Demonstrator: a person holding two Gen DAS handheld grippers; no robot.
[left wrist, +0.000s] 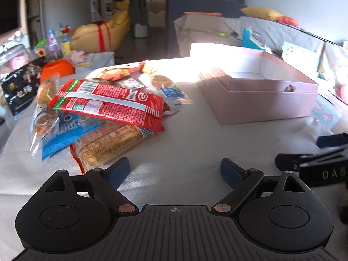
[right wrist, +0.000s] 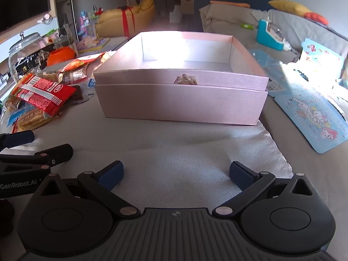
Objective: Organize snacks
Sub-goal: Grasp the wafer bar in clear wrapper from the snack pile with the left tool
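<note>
A heap of snack packets lies on the white cloth, topped by a red packet (left wrist: 108, 102) (right wrist: 45, 92), with an orange cracker packet (left wrist: 111, 141) and a blue packet (left wrist: 63, 134) under it. To its right stands an open pink box (left wrist: 267, 102) (right wrist: 180, 102); a small brown snack (right wrist: 186, 79) shows just above its near wall. My left gripper (left wrist: 175, 169) is open and holds nothing, low over the cloth, just right of the cracker packet. In front of the box hovers my right gripper (right wrist: 176, 173), open with nothing between its fingers.
A glass jar (right wrist: 24, 47), a black bag (left wrist: 19, 87) and an orange bowl (left wrist: 56, 69) stand behind the heap. Cartoon cards (right wrist: 313, 117) lie right of the box. A sofa with a blue toy (right wrist: 270, 34) runs behind. The other gripper shows at each view's edge.
</note>
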